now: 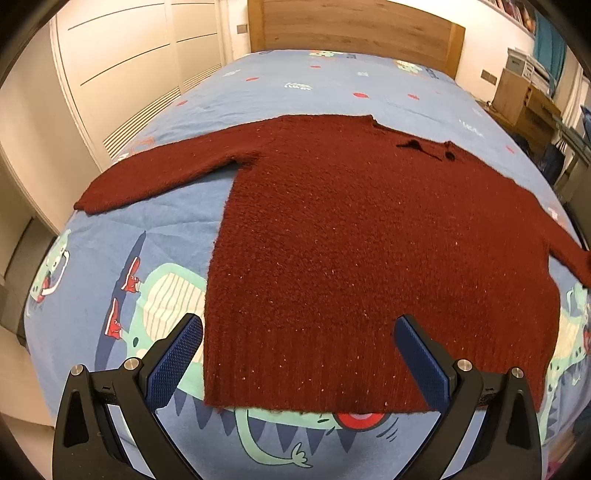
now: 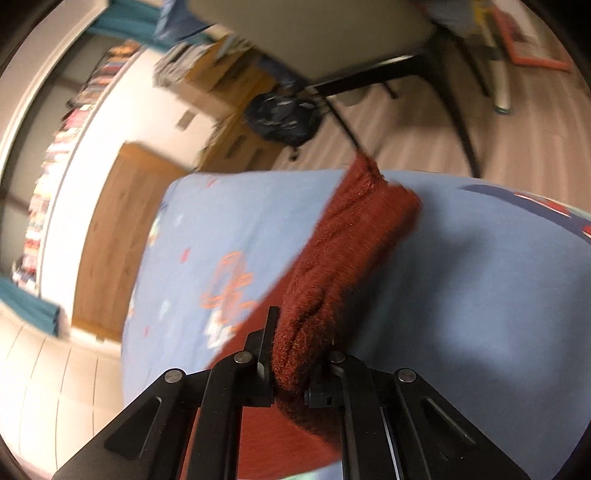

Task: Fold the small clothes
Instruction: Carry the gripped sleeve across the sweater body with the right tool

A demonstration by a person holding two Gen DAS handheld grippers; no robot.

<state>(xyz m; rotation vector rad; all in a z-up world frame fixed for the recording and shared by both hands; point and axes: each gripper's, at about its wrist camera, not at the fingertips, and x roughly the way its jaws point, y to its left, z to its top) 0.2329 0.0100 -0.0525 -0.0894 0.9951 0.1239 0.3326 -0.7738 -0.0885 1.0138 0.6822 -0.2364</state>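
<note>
Dark red knit sweater (image 1: pixel 369 240) spread flat, front down or up not clear, on the blue cartoon-print bedspread (image 1: pixel 277 85); hem toward the near edge of the bed, collar toward the wooden headboard (image 1: pixel 354 26). Left sleeve (image 1: pixel 155 173) stretched straight out from the body, lying flat. Right sleeve (image 2: pixel 354 236) lifted off the bedspread, bunched and pinched between the fingers of the right gripper (image 2: pixel 295 354), cuff end hanging loose beyond the grip.

Step in hand, by judgement: first fold, right sleeve to go across the sweater body. Next move calls for carrying the sleeve inward over the chest, laying it flat without dragging the body out of square, then letting go.

Left gripper (image 1: pixel 295 347) spread wide, holding nothing, hovering just above the sweater hem; well placed to pin the hem or take the left sleeve afterwards.

Beyond the sweater's right side: chair legs (image 2: pixel 454 110), dark bag (image 2: pixel 284 118) on the floor, wooden desk (image 1: pixel 524 103) off the bed. Beyond the left sleeve: white wardrobe doors (image 1: pixel 122 66). Nothing lying on the sweater or in the fold path. Right wrist view blurred; fine detail of the grip unsure.
</note>
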